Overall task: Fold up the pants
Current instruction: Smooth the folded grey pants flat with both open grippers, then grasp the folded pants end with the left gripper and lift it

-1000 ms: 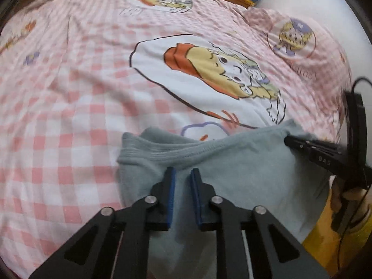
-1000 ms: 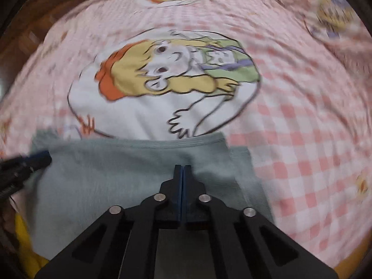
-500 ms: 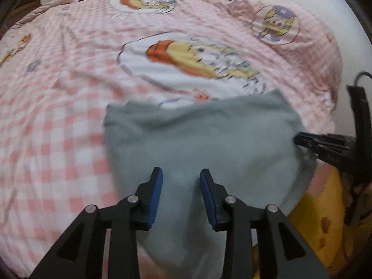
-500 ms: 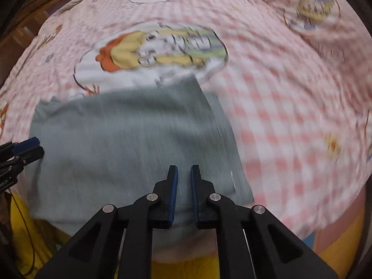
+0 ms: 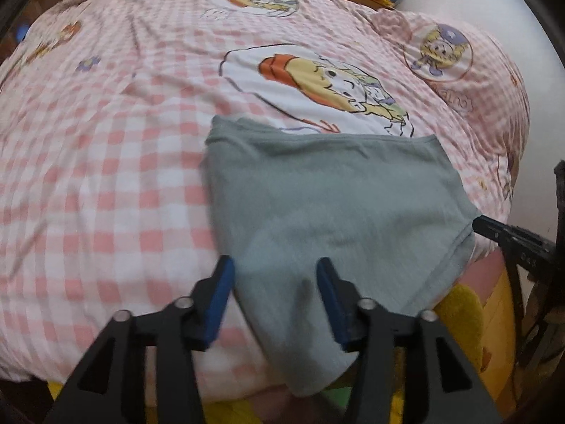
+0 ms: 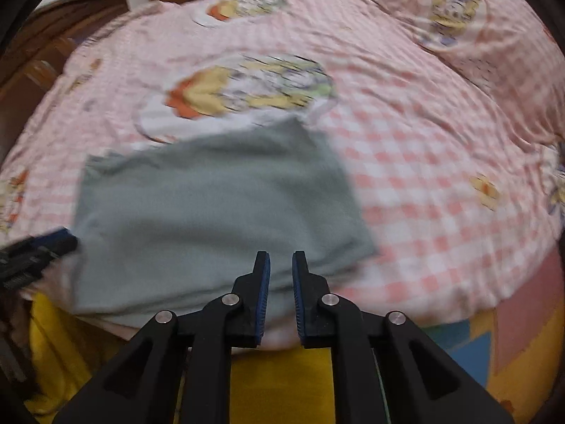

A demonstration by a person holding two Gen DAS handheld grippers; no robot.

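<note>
The grey pants (image 5: 332,194) lie folded on the bed cover (image 5: 106,141), which is pink and white checked with cartoon pictures on it. They are at the near edge of the bed, just below the big cartoon print (image 5: 317,84), and their near end hangs a little over the edge. Under that edge a yellow mat (image 6: 282,381) is seen on the floor.

The left gripper (image 5: 273,293) is above the near left part of the pants. Its jaws are opening and already stand well apart; the blue pads (image 5: 219,296) do not press on the cloth, and the pants only show behind the gap between them.

The right gripper (image 6: 280,289) is over the near right part of the pants. Its jaws are also opening, with a narrow gap, and nothing is between them. In the left wrist view the tip of the right gripper shows at the right corner of the pants; whether it touches the cloth I cannot tell. The right wrist view is blurred
</note>
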